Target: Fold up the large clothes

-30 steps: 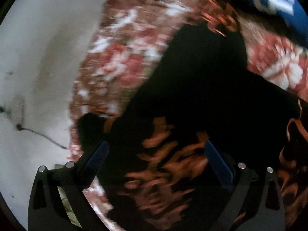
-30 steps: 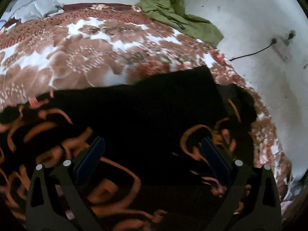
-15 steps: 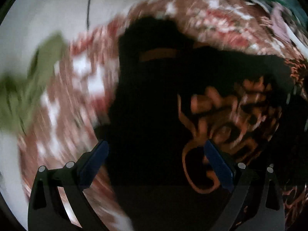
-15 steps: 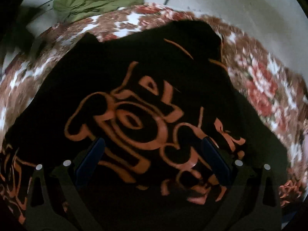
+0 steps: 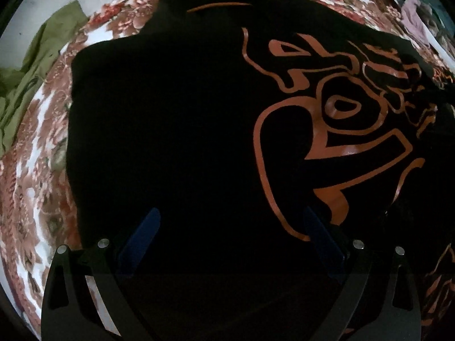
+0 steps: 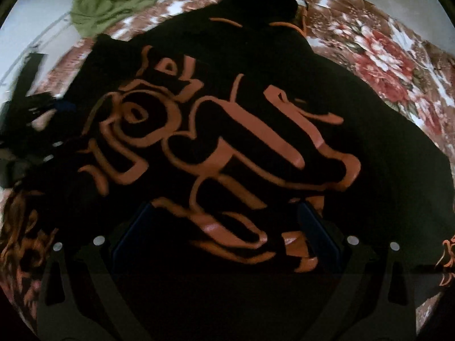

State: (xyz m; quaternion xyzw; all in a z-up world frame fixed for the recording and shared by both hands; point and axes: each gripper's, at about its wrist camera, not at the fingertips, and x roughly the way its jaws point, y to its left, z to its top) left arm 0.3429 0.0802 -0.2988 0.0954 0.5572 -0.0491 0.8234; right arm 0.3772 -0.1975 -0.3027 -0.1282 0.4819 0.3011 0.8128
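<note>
A large black garment with an orange line print lies spread on a floral bedspread. It fills most of both views, and it also shows in the right wrist view. My left gripper is open over the plain black part, left of the print, with nothing between its blue pads. My right gripper is open just above the printed area, also empty. I cannot tell if either gripper touches the cloth.
A crumpled green garment lies at the bed's far edge by the white wall; it also shows in the right wrist view. More clothes lie at the far right. The other gripper shows blurred at left.
Both grippers have swung round over the bed and now hover close over the black garment's printed front. Both have stayed open.
</note>
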